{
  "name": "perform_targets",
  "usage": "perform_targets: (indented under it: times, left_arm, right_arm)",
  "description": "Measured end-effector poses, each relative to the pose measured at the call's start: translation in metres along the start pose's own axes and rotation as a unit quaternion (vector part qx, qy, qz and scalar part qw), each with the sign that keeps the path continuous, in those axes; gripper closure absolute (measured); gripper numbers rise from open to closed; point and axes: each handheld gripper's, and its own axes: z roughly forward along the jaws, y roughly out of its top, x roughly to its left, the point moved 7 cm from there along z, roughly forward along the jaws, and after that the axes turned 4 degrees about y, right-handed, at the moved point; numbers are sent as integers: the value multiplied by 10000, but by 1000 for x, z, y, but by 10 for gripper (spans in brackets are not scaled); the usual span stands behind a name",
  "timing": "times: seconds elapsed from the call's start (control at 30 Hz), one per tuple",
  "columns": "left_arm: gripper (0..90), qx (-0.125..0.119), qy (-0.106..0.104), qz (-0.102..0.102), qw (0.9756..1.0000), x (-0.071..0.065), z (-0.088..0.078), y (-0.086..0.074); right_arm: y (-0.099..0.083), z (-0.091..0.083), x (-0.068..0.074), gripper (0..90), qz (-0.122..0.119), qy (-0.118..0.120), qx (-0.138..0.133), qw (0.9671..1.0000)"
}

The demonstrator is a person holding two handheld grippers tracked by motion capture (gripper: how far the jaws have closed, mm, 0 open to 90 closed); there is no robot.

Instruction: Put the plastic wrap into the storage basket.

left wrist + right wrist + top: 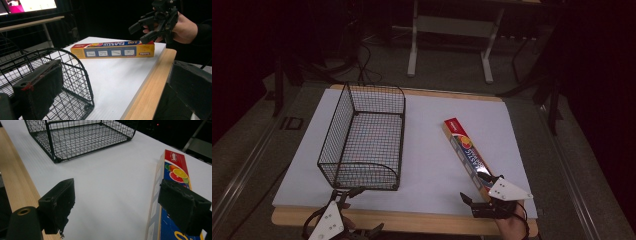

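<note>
Wire basket (364, 142) stands on the white-covered table (427, 165), toward its left side. Well apart to the right lies a long plastic wrap box (466, 152), flat and slanted. The right hand-held gripper (482, 195) hovers at the box's near end, jaws spread wide with one above the box. The left hand-held gripper (349, 210) sits at the basket's near wall, jaws likewise apart.

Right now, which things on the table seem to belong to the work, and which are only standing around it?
Likely in the work:
- plastic wrap box, lying on the white sheet
- wire basket, empty
- right tool, open, beside the box's near end
- left tool, open, at the basket

Only around:
- table legs behind
- floor cables
</note>
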Motion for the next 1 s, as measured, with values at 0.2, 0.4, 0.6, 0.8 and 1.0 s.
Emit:
perform_targets:
  times: [0.2, 0.4, 0.6, 0.8, 1.0]
  left_arm:
    - [1, 3, -9, 0, 10000, 0, 0, 0]
    - [1, 41, 45, 41, 10000, 1, 1, -1]
    - [1, 56, 32, 4, 10000, 1, 1, -1]
    - [1, 96, -1, 40, 9999, -1, 3, -2]
    - [1, 92, -30, 11, 10000, -2, 3, -2]
  right_arm:
    - [1, -1, 1, 153, -20, -12, 58, 10000]
    - [6, -3, 11, 116, 231, 196, 283, 9991]
    - [22, -7, 19, 115, 126, 203, 231, 9994]
    - [40, -10, 23, 115, -100, 157, 168, 9997]
    - [59, -11, 16, 115, -152, 140, 34, 9998]
